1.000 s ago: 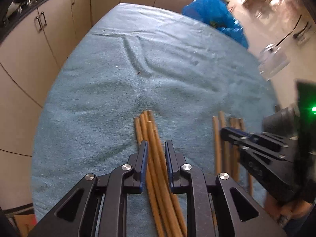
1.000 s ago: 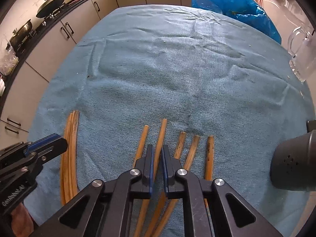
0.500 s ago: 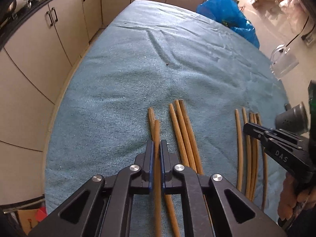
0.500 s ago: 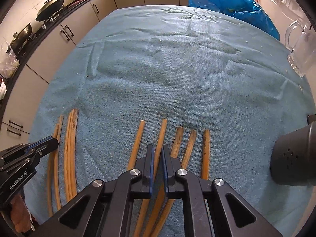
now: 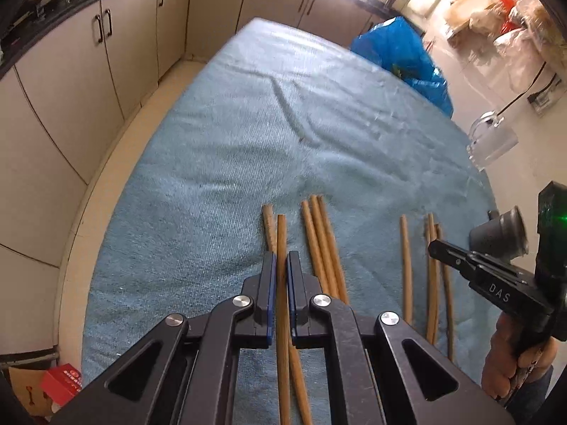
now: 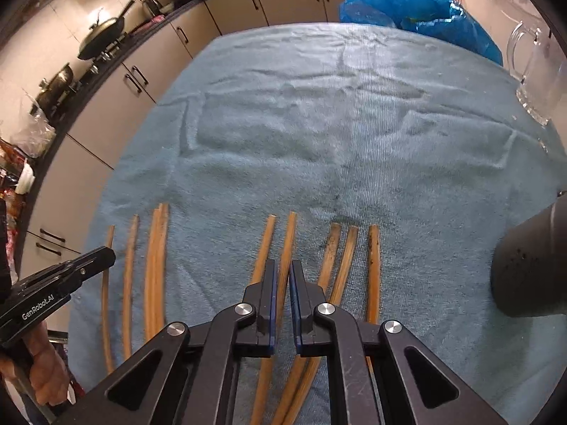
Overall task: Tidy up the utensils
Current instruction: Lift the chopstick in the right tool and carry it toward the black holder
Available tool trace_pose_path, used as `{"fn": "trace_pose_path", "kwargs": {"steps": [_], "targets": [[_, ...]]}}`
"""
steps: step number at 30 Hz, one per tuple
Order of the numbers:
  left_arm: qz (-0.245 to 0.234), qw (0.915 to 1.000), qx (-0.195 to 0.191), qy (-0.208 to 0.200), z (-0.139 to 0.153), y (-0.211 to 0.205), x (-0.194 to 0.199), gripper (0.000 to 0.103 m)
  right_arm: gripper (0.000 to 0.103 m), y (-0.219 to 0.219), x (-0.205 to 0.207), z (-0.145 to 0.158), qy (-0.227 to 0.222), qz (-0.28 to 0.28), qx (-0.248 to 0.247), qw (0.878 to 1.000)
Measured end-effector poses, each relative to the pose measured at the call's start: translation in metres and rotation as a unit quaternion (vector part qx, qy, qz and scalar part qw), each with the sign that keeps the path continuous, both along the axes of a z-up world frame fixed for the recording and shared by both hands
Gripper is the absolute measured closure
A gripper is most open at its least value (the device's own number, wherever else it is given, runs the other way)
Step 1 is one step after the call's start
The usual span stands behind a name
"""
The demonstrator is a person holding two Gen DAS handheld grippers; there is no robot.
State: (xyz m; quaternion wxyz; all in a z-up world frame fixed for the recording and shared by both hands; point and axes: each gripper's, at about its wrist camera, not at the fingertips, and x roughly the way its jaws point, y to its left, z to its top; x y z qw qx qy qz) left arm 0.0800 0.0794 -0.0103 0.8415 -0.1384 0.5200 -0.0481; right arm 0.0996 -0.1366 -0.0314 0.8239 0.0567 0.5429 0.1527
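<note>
Several wooden chopsticks lie on a blue towel [image 5: 230, 163] at the near end of the table. My left gripper [image 5: 281, 258] is shut on one chopstick [image 5: 281, 233], held just above the cloth; another chopstick [image 5: 268, 219] lies beside it and three more [image 5: 320, 233] lie to its right. My right gripper [image 6: 282, 269] is shut on a chopstick [image 6: 288, 233], with one [image 6: 265, 244] on its left and three [image 6: 349, 251] on its right. The left group [image 6: 156, 248] and the left gripper [image 6: 106, 255] show at the right wrist view's left edge.
A black perforated holder [image 6: 531, 262] stands at the right, also in the left wrist view [image 5: 503, 237]. A glass mug [image 6: 538, 71] sits at the far right edge, a blue plastic bag [image 6: 418, 0] at the far end. Kitchen cabinets [image 5: 71, 71] run along the left.
My left gripper closed onto one chopstick, separated it to the left of its bundle, and lifted slightly. The right gripper stays shut on its chopstick and has risen a little.
</note>
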Motion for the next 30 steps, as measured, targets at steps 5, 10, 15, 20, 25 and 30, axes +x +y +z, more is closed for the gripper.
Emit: {"fn": "trace_pose_path", "kwargs": {"steps": [5, 10, 15, 20, 25, 30], "targets": [[-0.004, 0.9984, -0.001, -0.056, 0.034, -0.008, -0.019, 0.097, 0.096, -0.011, -0.016, 0.022, -0.038, -0.004, 0.02, 0.999], [-0.02, 0.9928, 0.004, -0.118, 0.072, -0.025, -0.048, 0.097, 0.096, -0.024, -0.049, 0.055, -0.098, -0.003, 0.049, 0.994], [-0.034, 0.9868, 0.013, -0.157, 0.097, -0.045, -0.072, 0.097, 0.096, -0.03, -0.087, 0.084, -0.167, 0.003, 0.065, 0.984], [-0.053, 0.9816, 0.025, -0.182, 0.112, -0.067, -0.09, 0.097, 0.097, -0.038, -0.123, 0.108, -0.23, 0.004, 0.068, 0.971], [-0.06, 0.9793, 0.028, -0.191, 0.122, -0.079, -0.097, 0.097, 0.097, -0.048, -0.141, 0.122, -0.259, -0.002, 0.077, 0.963], [-0.061, 0.977, 0.035, -0.201, 0.131, -0.084, -0.103, 0.098, 0.097, -0.065, -0.15, 0.13, -0.272, -0.017, 0.089, 0.958]]}}
